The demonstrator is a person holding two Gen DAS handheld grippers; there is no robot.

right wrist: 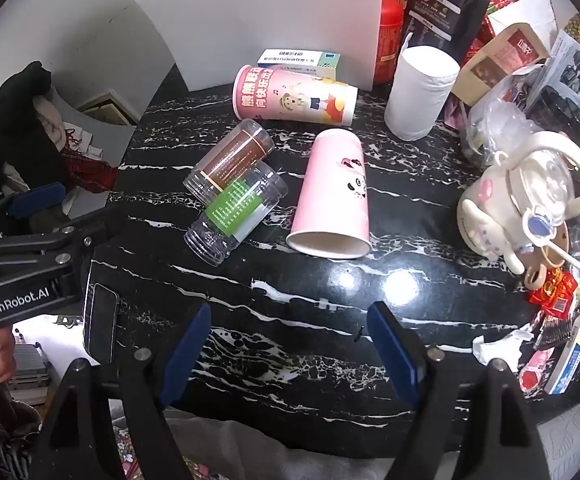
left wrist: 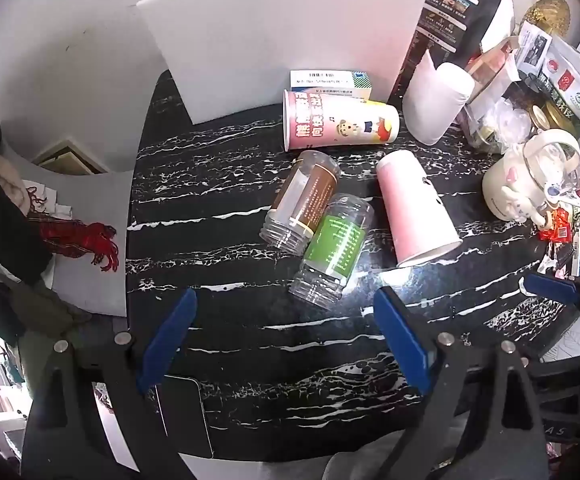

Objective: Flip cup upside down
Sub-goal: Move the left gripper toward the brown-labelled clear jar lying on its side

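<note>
Cluttered black marble table, cups lying on their sides, both tongs empty.

A white wall (left wrist: 69,40) backs the black white-veined table (left wrist: 249,344), with a white board (left wrist: 281,36) propped upright at the far edge and a heap of bags and packets (right wrist: 530,80) along the right side. A cream teapot (right wrist: 530,200) sits among them, near an upright white cup (right wrist: 418,92). At the middle, the pink cup (right wrist: 336,196) lies on its side, mouth toward the cameras; beyond it lies a printed cup (right wrist: 294,96); to its left two clear jars (right wrist: 233,188) lie touching. A phone (right wrist: 99,324) rests at the near left edge. The left tongs (left wrist: 285,340) and right tongs (right wrist: 290,352) hang wide apart above the near table, holding nothing.
</note>
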